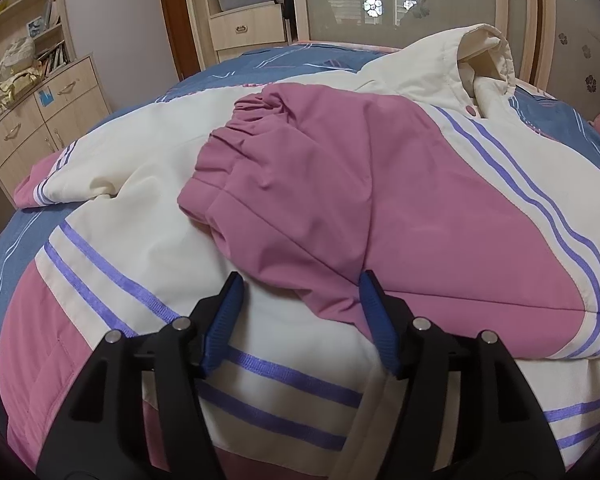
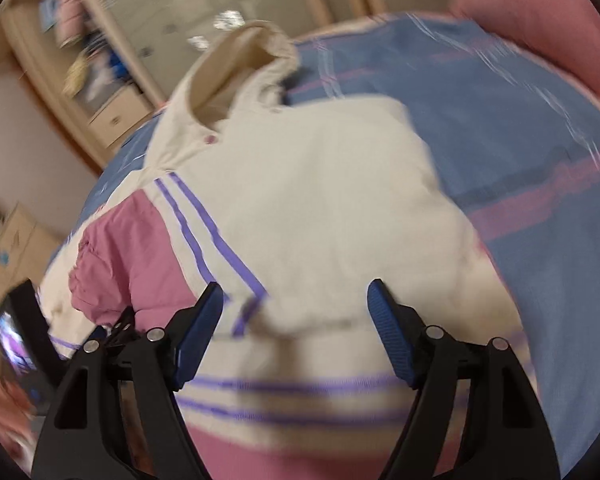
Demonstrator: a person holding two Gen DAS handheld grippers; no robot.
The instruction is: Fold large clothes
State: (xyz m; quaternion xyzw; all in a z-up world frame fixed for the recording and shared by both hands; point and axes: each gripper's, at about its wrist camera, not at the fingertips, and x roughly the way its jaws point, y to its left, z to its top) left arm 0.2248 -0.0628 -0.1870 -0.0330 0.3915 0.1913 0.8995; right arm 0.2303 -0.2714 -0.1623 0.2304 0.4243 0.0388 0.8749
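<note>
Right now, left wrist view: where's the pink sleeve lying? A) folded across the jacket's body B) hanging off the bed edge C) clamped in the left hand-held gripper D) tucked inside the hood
A: the pink sleeve lies folded over the cream jacket, with the left hand-held gripper open and gripping nothing.

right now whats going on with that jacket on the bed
A person with a gripper in each hand is folding a cream and pink jacket spread on the bed. One pink sleeve is already folded across the body. The left gripper and right gripper both hover open over the jacket, holding nothing.
</note>
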